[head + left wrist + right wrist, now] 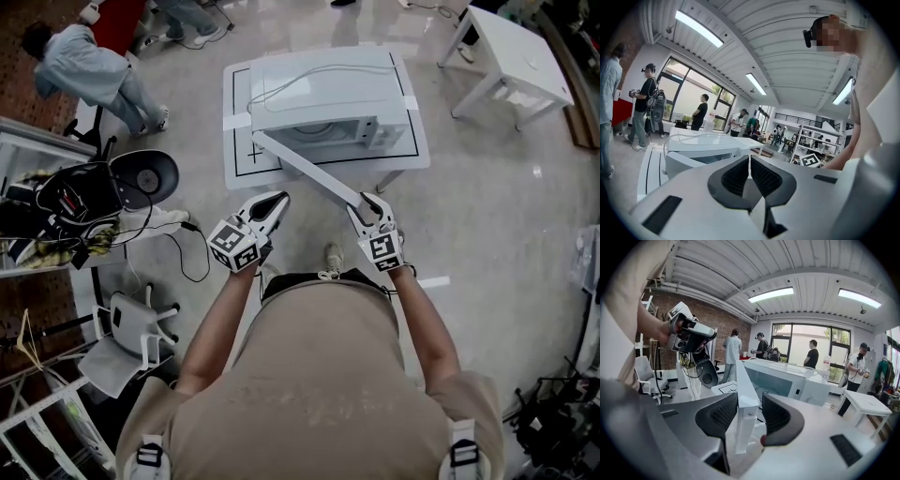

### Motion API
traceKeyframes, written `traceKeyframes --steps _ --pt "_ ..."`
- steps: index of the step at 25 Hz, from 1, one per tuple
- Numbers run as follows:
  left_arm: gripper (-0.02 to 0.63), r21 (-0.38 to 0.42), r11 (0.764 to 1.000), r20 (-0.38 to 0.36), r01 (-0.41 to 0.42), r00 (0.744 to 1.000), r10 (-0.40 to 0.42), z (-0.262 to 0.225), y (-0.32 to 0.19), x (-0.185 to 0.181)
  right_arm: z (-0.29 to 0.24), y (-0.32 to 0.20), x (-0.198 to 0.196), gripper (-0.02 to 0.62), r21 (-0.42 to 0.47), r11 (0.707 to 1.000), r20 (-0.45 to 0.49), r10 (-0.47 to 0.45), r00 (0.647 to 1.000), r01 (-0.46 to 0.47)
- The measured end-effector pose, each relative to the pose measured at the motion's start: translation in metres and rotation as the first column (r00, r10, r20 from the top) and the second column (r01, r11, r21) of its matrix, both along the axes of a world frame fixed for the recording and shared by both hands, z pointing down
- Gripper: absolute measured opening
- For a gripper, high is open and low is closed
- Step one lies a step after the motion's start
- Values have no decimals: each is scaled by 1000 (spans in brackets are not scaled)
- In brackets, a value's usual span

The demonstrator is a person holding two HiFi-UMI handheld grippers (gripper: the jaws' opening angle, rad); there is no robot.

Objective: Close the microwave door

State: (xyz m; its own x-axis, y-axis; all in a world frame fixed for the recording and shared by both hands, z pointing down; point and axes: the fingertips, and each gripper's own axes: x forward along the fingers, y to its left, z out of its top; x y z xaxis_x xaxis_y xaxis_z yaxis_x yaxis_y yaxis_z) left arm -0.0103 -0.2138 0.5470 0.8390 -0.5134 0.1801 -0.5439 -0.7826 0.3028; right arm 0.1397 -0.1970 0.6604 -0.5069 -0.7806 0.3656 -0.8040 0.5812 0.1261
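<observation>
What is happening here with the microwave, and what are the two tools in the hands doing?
A person stands in front of a microwave that sits on a low white table, holding a gripper in each hand. Its door is swung wide open toward the person. The right hand-held gripper is closed on the free edge of the door. The left hand-held gripper is empty, jaws together, beside the door without touching it. The door is not yet closed.
</observation>
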Motion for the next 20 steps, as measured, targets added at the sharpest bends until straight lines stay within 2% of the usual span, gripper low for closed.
traceKeyframes --steps 9,20 --pt "6 12 999 10 53 999 -54 -1 -12 5 0 -30 24 192 48 999 -55 22 998 -20" --pt "6 32 996 16 82 996 -83 -7 -24 11 -2 -64 46 195 73 997 -84 43 996 -37"
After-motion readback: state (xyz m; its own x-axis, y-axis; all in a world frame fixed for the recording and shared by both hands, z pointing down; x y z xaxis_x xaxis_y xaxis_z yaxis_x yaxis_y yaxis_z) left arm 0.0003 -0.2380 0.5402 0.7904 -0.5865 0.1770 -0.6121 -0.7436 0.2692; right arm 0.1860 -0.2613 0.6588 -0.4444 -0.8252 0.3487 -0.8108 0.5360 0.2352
